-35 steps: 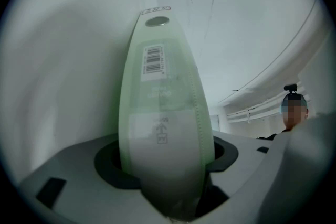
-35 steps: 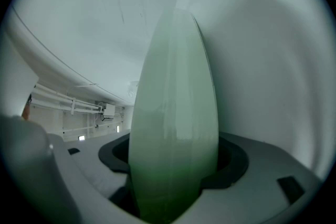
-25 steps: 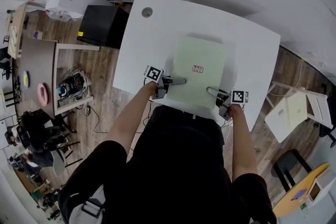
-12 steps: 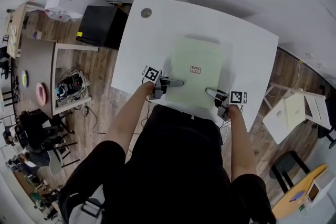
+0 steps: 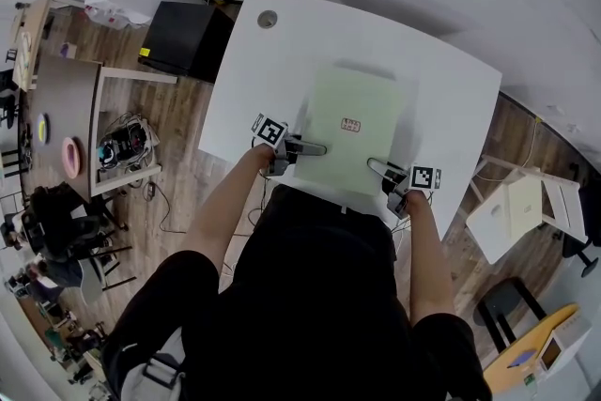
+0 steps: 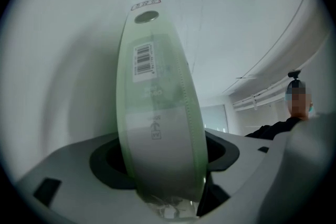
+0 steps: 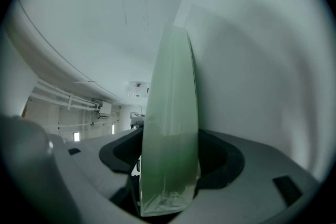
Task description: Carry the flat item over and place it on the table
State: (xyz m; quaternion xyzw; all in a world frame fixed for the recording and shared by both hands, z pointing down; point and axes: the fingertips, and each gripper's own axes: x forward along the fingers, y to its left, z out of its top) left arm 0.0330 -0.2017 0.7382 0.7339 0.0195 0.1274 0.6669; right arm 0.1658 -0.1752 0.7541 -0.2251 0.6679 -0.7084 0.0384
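Currently the pale green flat item [image 5: 349,131] lies flat on the white counter [image 5: 441,99], near the counter's centre, with its 6 o'clock edge close to the counter's near edge. A small red-printed label [image 5: 351,124] sits about the middle of its upper face. The left gripper [image 5: 315,146] reaches in at the item's 7 o'clock corner, its marker cube [image 5: 270,131] just outboard at 9 o'clock. The left gripper view shows the item's edge [image 6: 157,128] standing between the two jaws, a barcode sticker [image 6: 143,62] toward its far end. These jaws are opening, and a dark gap shows along one side of the item, so the pads are not clamping it. The right gripper [image 5: 377,167] reaches in at the item's 5 o'clock corner, its marker cube [image 5: 423,177] just beyond at 4 o'clock. In the right gripper view the item's edge [image 7: 170,134] likewise stands between the jaws. They are spread on either side of it, and a narrow gap runs down one side, so the item is bracketed rather than gripped. A round cable hole [image 5: 268,18] marks the counter's 11 o'clock corner. A black cabinet [image 5: 186,39] stands on the wood floor [image 5: 178,122] at 10 o'clock, just beside the counter. A person in dark clothing [image 6: 273,128] shows at 3 o'clock in the left gripper view.
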